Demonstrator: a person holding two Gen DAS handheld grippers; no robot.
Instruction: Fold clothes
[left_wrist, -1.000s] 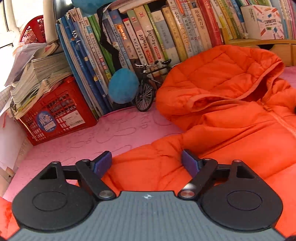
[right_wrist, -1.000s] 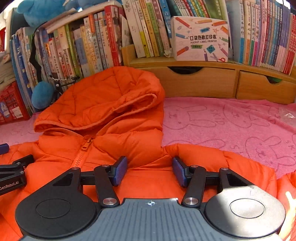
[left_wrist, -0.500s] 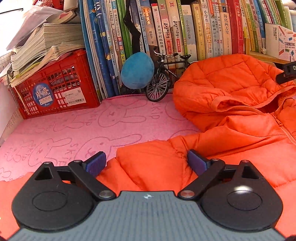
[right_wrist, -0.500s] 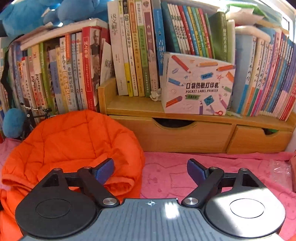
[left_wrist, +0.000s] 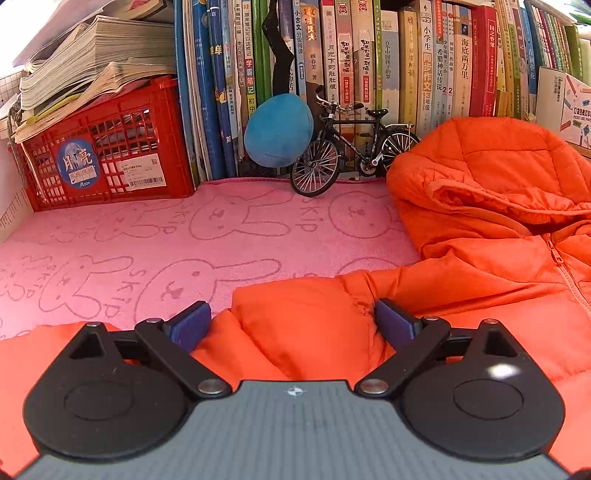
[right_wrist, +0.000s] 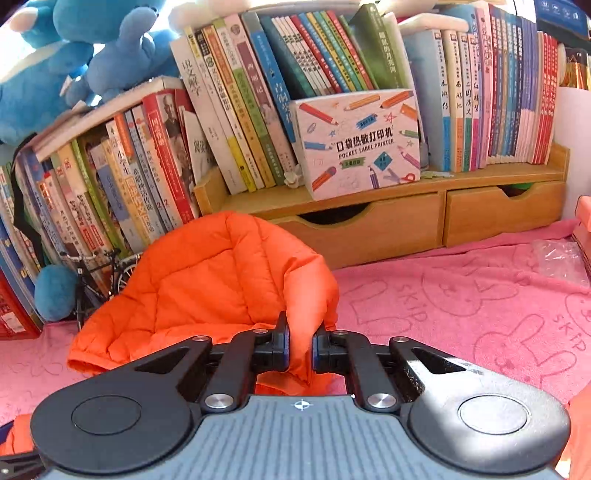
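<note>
The right gripper (right_wrist: 299, 349), wide open half a second ago, has now closed on the hood (right_wrist: 221, 280) of the jacket (left_wrist: 461, 295) lying on the pink cloth (left_wrist: 147, 240), probably to fold it, while the left gripper (left_wrist: 291, 325) stays wide open around a sleeve fold.

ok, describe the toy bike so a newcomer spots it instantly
Find the row of upright books behind the pink bunny towel. The miniature black bicycle stands at their foot, between a blue plush ball and the orange jacket's hood; nothing else has spoked wheels.
</note>
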